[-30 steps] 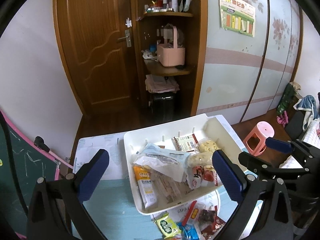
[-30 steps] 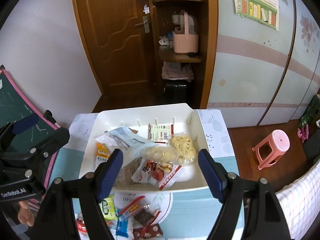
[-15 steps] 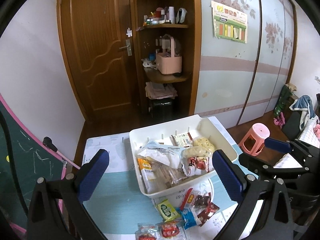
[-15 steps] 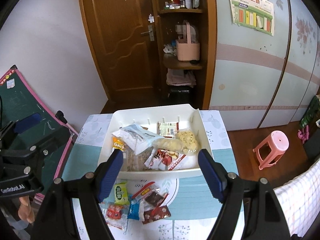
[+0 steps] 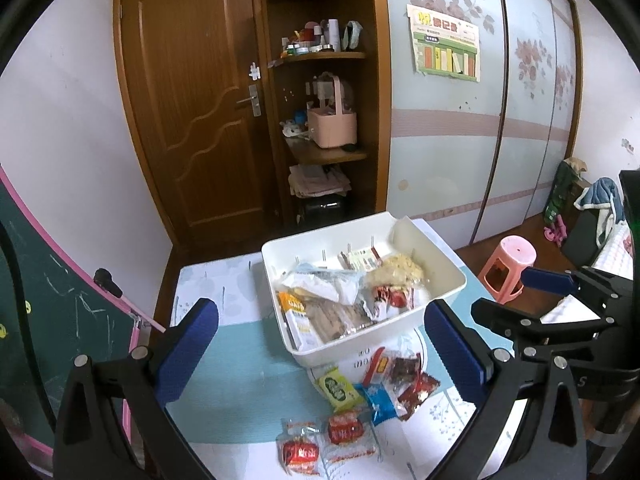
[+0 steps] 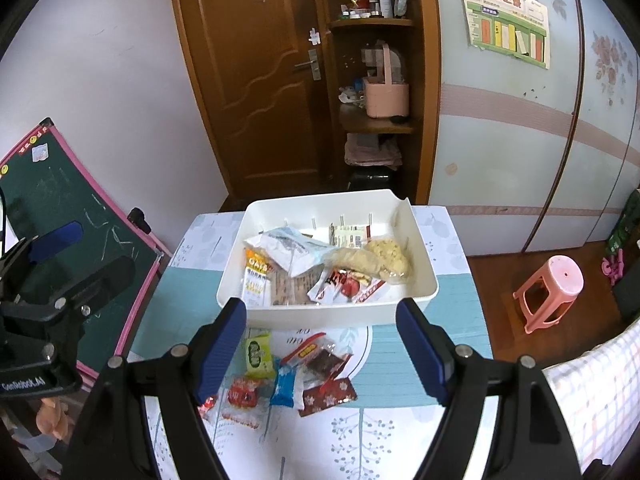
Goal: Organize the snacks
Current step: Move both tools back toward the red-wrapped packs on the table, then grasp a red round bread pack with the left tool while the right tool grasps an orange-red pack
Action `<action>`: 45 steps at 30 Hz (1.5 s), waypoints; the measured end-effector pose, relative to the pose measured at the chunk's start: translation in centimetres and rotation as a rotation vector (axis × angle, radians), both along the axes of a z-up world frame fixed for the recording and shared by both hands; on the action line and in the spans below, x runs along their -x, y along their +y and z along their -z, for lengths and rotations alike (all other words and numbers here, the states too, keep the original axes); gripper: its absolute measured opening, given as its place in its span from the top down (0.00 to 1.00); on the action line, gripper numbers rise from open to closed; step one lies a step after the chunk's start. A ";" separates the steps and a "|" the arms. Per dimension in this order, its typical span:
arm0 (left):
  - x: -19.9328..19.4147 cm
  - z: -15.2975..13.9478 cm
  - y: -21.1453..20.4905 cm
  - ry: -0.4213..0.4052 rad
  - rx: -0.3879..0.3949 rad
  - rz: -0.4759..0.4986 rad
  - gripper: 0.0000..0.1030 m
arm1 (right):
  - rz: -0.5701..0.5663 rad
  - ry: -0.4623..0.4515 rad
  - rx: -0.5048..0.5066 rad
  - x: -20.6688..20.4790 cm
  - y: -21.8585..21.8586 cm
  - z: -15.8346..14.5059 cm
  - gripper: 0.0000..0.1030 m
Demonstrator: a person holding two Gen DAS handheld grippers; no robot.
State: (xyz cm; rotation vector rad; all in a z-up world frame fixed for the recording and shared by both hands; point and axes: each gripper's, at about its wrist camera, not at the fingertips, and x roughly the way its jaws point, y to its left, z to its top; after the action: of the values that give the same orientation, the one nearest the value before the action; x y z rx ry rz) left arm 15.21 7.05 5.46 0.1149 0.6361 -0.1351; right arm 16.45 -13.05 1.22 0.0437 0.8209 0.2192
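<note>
A white tray point(image 5: 442, 264) point(image 6: 328, 317) full of snack bags stands on the far half of a small table. In front of it several small packets lie loose: a green one point(image 5: 338, 386) point(image 6: 258, 354), a blue one point(image 5: 378, 398) point(image 6: 284, 386), red ones point(image 5: 300, 450) point(image 6: 242, 394) and a dark red one point(image 6: 328, 394). My left gripper point(image 5: 320, 320) hangs open above the near side of the table, nothing between its blue pads. My right gripper point(image 6: 320, 312) is open too, held back from the tray over the loose packets, and is empty.
A pink stool point(image 5: 512, 260) point(image 6: 556, 276) stands on the wooden floor right of the table. A green chalkboard point(image 5: 40, 300) point(image 6: 60, 200) leans at the left. A checked bed cover point(image 6: 592, 380) is at the right. A door and corner shelves lie behind.
Both grippers have drawn back from the tray. The tray looks smaller now, and the loose packets on the table in front of it have come into full view.
</note>
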 end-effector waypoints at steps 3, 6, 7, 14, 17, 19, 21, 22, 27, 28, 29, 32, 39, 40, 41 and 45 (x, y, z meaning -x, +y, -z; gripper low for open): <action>0.8 1.1 0.4 0.006 0.001 -0.005 0.00 | -0.002 0.014 0.005 0.5 0.2 1.0 0.24; 0.9 2.4 1.2 0.016 0.006 -0.018 0.00 | 0.000 0.032 0.014 0.9 0.4 2.3 0.24; 0.9 3.2 1.5 0.025 0.009 -0.026 0.00 | 0.001 0.040 0.019 1.0 0.4 2.9 0.24; 0.5 9.3 4.8 0.134 0.047 -0.104 0.01 | 0.015 0.127 0.023 1.1 0.1 7.5 0.24; 0.2 12.4 6.1 0.192 0.059 -0.144 0.00 | 0.028 0.174 0.009 0.9 -0.1 9.6 0.24; 0.1 14.5 6.8 0.238 0.072 -0.165 0.00 | 0.040 0.201 0.004 0.9 -0.1 10.8 0.24; 0.1 16.0 7.2 0.268 0.080 -0.173 0.01 | 0.049 0.231 0.000 0.7 -0.3 12.1 0.24; 0.1 17.0 7.4 0.289 0.083 -0.178 0.01 | 0.052 0.249 -0.001 0.7 -0.3 12.7 0.24; 0.1 21.1 7.7 0.365 0.073 -0.194 0.01 | 0.014 0.301 -0.033 0.8 0.6 14.9 0.27; 0.1 21.6 7.8 0.373 0.073 -0.195 0.01 | -0.003 0.304 -0.035 1.0 1.2 15.1 0.29; 0.0 22.0 7.7 0.382 0.071 -0.195 0.01 | -0.023 0.307 -0.035 1.2 1.9 15.4 0.30; -0.3 23.3 7.7 0.406 0.070 -0.190 0.06 | -0.078 0.315 -0.031 1.6 4.1 15.9 0.34; -1.2 25.1 7.3 0.461 0.082 -0.148 0.32 | -0.149 0.352 -0.018 1.3 8.1 17.3 0.35; -1.3 25.5 7.2 0.473 0.090 -0.139 0.35 | -0.150 0.356 -0.018 1.2 8.4 17.5 0.36; -1.4 25.8 7.2 0.481 0.098 -0.134 0.41 | -0.152 0.362 -0.022 1.0 8.7 17.6 0.37; -1.6 26.3 7.8 0.492 0.169 -0.113 0.55 | -0.154 0.384 -0.036 0.2 9.4 18.1 0.38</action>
State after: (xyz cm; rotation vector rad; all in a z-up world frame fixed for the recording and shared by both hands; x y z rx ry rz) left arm 16.76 14.86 -20.84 -0.1225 1.1164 -0.1075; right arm 16.20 -3.63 -16.86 0.0579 1.2044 0.3783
